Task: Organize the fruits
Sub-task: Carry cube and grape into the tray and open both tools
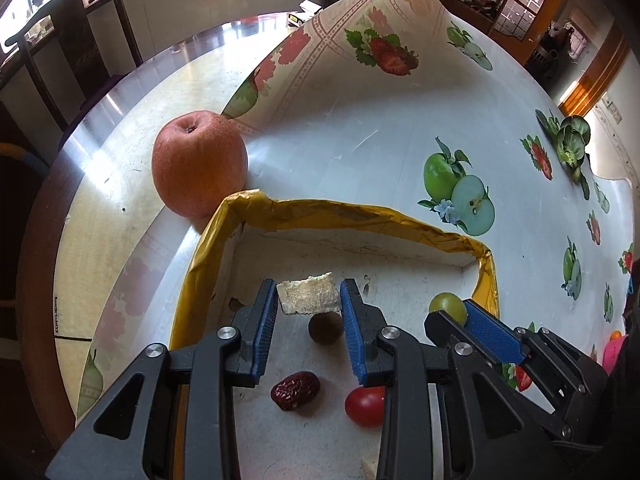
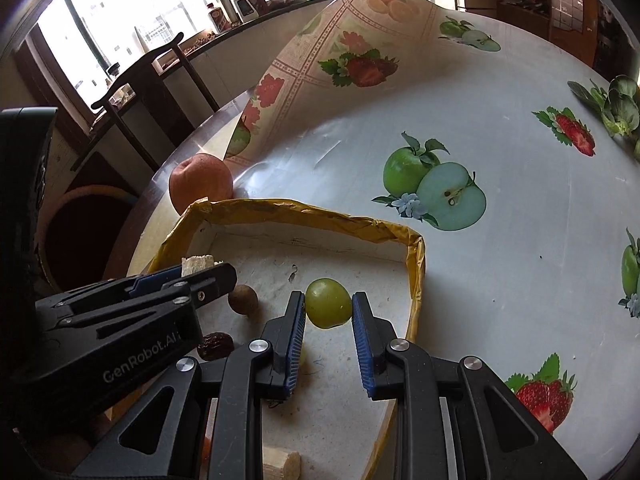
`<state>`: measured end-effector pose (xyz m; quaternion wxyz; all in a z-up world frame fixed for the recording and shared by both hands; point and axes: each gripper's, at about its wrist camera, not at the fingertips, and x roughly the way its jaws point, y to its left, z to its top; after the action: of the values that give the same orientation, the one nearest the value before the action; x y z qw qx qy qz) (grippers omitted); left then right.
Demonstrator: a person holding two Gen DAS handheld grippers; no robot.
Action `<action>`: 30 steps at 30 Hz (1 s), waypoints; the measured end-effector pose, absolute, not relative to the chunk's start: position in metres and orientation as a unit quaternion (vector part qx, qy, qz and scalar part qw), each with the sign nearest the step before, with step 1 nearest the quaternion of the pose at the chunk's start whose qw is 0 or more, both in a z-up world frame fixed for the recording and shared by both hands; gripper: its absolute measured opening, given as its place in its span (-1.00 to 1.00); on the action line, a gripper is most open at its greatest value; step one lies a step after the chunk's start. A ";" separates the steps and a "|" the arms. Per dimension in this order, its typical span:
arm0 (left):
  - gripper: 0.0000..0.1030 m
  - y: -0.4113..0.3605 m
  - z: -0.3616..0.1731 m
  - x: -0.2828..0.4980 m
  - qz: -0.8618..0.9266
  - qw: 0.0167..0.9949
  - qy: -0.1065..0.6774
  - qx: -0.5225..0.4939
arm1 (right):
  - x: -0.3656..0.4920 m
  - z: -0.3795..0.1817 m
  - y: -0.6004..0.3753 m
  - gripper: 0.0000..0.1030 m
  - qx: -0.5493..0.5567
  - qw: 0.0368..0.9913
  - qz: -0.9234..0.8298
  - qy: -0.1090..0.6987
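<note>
A shallow white box with a yellow taped rim (image 1: 352,210) (image 2: 304,210) holds small fruits. My left gripper (image 1: 309,294) is shut on a pale sugarcane piece (image 1: 308,293) (image 2: 197,262) above the box floor. Below it lie a brown longan (image 1: 325,329) (image 2: 243,299), a red date (image 1: 295,390) (image 2: 216,346) and a cherry tomato (image 1: 365,406). My right gripper (image 2: 329,305) (image 1: 460,314) is shut on a green grape (image 2: 328,303) (image 1: 448,305) near the box's right wall. A large apple (image 1: 199,163) (image 2: 200,185) sits on the table outside the box's far left corner.
The round table carries a fruit-print cloth (image 1: 440,128) (image 2: 500,140), folded up at the far side. A leafy green vegetable (image 1: 574,142) (image 2: 620,108) lies at the far right. Dark wooden chairs (image 1: 76,52) (image 2: 152,80) stand beyond the left edge. Another sugarcane piece (image 2: 282,465) lies at the box's near side.
</note>
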<state>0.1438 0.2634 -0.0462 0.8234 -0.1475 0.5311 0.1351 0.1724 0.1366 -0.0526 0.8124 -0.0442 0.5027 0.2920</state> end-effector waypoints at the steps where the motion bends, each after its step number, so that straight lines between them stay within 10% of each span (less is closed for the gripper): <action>1: -0.43 0.263 -0.049 0.147 0.135 0.822 0.534 -0.143 | 0.174 -0.055 0.137 -0.53 -0.046 0.811 0.291 0.505; 25: -0.41 0.259 -0.066 0.158 0.140 0.814 0.549 -0.126 | 0.177 -0.067 0.144 -0.51 -0.063 0.807 0.290 0.510; 30: -0.08 0.261 -0.063 0.154 0.155 0.812 0.549 -0.119 | 0.177 -0.067 0.144 -0.49 -0.063 0.806 0.292 0.512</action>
<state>0.1541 0.2608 -0.0632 0.8124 -0.1192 0.5493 0.1551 0.1773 0.1436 -0.0668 0.8057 -0.0630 0.5116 0.2918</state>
